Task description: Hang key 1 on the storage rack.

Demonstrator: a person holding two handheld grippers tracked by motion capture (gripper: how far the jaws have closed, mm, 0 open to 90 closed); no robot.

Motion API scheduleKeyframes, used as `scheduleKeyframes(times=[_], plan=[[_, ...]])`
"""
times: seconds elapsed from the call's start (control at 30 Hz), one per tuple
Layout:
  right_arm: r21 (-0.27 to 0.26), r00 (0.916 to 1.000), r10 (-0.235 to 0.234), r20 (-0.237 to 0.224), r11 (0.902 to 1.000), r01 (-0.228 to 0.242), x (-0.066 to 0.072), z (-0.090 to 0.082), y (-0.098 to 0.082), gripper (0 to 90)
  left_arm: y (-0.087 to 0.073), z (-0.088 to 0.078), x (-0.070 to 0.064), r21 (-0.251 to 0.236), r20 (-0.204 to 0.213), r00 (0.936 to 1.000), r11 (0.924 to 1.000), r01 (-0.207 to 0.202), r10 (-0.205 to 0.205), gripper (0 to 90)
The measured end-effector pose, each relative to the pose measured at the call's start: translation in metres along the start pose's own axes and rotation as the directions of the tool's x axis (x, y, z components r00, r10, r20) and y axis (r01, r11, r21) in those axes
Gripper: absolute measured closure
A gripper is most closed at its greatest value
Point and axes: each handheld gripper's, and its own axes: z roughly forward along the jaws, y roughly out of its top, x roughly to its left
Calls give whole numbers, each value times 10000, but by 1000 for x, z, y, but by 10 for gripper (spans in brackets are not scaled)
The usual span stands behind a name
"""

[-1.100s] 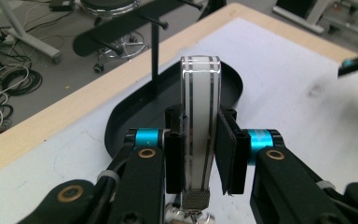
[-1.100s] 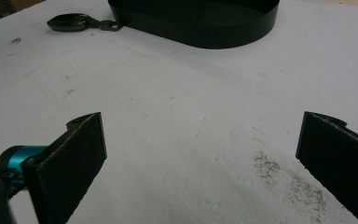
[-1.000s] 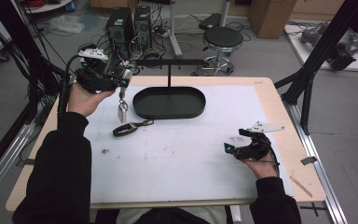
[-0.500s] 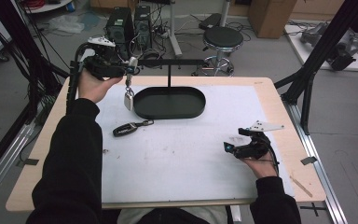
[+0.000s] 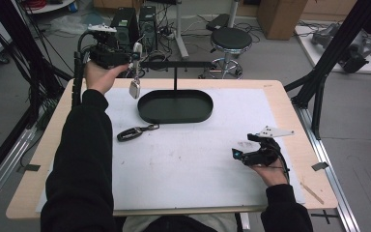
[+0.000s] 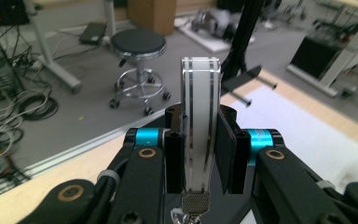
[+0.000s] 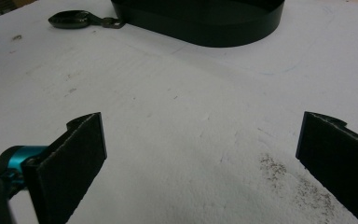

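Holding a white key fob edge-on between the jaws of my left hand-held gripper, I have it lifted above the far left corner of the surface, just beside the end of the crossbar of a black stand. A small metal tag dangles from it on a short link. The fob looks light, stiff and smooth-sided, so I judge it could slip; clamping across its flat faces, as now, seems the safest hold. The hanging tag will likely swing. Beneath the bar lies the stand's oval black tray, and a dark car key lies on the white mat nearer me. The post and bar could catch the fob. My right hand-held gripper rests low on the mat, its jaws wide apart and holding nothing.
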Motion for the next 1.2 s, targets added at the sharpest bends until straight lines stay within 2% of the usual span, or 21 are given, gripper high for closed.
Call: scheduleKeyframes(times=[0.13, 0.23, 0.27, 0.4, 0.47, 0.6, 0.63, 0.67, 0.7, 0.77, 0.9, 0.97, 1.0, 1.07, 1.13, 1.2], plan=[[126, 10000, -84, 33, 9999, 83, 2, 1, -1, 8, 8, 6, -1, 30, 71, 10000, 10000, -69, 68, 747], [99, 9999, -121, 42, 9999, 121, 3, 1, -1, 8, 10, 12, -2, -224, 198, 9998, 9997, 20, -15, 746], [102, 9999, -122, 58, 9999, 122, 3, 1, -1, 8, 11, 15, -2, -177, 191, 9998, 9998, 8, -5, 747], [249, 9998, -192, 60, 9995, 190, 4, 2, -2, 8, 19, 28, -4, 169, -54, 9990, 9989, -442, 443, 746], [345, 9997, -233, 73, 9991, 231, 5, 2, -2, 8, 23, 34, -2, 79, -31, 9995, 9995, -317, 317, 747], [447, 9993, -339, 165, 9984, 332, 5, 2, -4, 8, 25, 43, 3, 145, -263, 9995, 9997, -178, 182, 746], [480, 9994, -311, 179, 9984, 302, 5, 1, -4, 8, 25, 47, 8, 125, -369, 9993, 9999, 38, -33, 746], [454, 9992, -333, 209, 9984, 324, 5, 0, -4, 8, 25, 47, 8, 125, -369, 9993, 9999, 38, -33, 746], [428, 9993, -310, 224, 9986, 300, 5, -1, -5, 8, 24, 47, 12, -125, -351, 9989, 9994, 312, -316, 746], [379, 9993, -289, 246, 9989, 280, 4, -3, -5, 8, 24, 47, 13, -171, -411, 9985, 9993, 346, -353, 746], [415, 9993, -285, 228, 9988, 275, 5, -2, -5, 8, 23, 48, 18, 19, -1134, 9930, 9994, 339, -335, 746], [445, 9993, -313, 224, 9985, 303, 5, -2, -5, 8, 23, 48, 20, 2, -1231, 9916, 9992, 397, -393, 746], [441, 9992, -335, 228, 9985, 325, 6, -2, -5, 8, 21, 49, 23, -198, -1269, 9905, 9985, 502, -523, 746], [460, 9992, -346, 219, 9984, 335, 6, -2, -5, 8, 20, 50, 25, -530, -1032, 9915, 9959, 737, -788, 745], [462, 9992, -340, 227, 9984, 329, 6, -2, -5, 8, 19, 51, 27, -672, -1043, 9904, 9942, 839, -907, 745], [462, 9992, -316, 249, 9985, 305, 6, -2, -5, 8, 17, 55, 28, -813, -1483, 9859, 9945, 656, -772, 745]])
